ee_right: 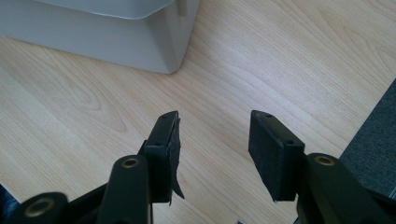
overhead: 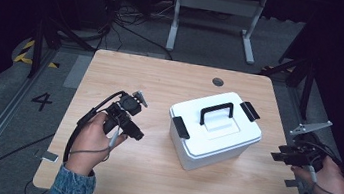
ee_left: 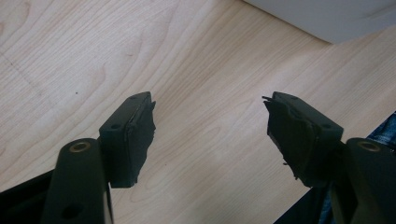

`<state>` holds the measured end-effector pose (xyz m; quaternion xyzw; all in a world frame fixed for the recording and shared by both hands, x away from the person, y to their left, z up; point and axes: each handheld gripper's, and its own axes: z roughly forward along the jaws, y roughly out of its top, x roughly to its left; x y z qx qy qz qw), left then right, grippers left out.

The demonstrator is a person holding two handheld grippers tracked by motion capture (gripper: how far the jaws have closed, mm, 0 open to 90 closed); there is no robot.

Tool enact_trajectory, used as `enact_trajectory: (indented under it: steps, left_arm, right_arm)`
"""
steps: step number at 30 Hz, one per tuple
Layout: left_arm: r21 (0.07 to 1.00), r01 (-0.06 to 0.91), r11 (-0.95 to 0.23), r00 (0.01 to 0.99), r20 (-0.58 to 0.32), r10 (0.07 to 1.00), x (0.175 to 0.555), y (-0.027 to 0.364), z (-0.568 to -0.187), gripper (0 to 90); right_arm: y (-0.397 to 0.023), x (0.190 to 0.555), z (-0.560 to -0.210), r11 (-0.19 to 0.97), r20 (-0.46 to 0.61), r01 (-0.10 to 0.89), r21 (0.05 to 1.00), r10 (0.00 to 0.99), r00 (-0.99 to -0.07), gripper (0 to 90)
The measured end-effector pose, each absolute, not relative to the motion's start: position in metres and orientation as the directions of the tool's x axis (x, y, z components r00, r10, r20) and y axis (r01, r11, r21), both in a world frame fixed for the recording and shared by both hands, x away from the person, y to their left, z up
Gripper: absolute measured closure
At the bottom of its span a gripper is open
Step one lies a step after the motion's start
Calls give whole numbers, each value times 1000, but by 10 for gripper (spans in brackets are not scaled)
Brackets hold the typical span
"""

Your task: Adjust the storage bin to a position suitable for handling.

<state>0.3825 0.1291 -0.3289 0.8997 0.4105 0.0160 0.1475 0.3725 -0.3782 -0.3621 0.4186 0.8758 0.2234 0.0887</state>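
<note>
White box (overhead: 216, 130) sits mid-counter (overhead: 128, 71), lid latched. My left gripper (ee_left: 209, 135) and right gripper (ee_right: 214, 149) flank it, both fingers open, empty.

Smooth white plastic box (overhead: 215, 133) on a matt pale wood-grain table (overhead: 162, 75).
</note>
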Motion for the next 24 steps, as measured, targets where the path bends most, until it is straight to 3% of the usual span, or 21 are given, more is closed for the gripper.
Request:
enact_trajectory:
  steps: [17, 24]
  left_arm:
    - [336, 696, -635, 699, -117, 705, 382, 118, -306, 364]
    - [423, 653, -628, 729, -126, 673, 374, 102, -281, 361]
  right_arm:
    - [-378, 362, -371, 548, 36, 692, 469, 771, -635, 510]
    - [-375, 353, -379, 546, 34, 697, 464, 775, -631, 500]
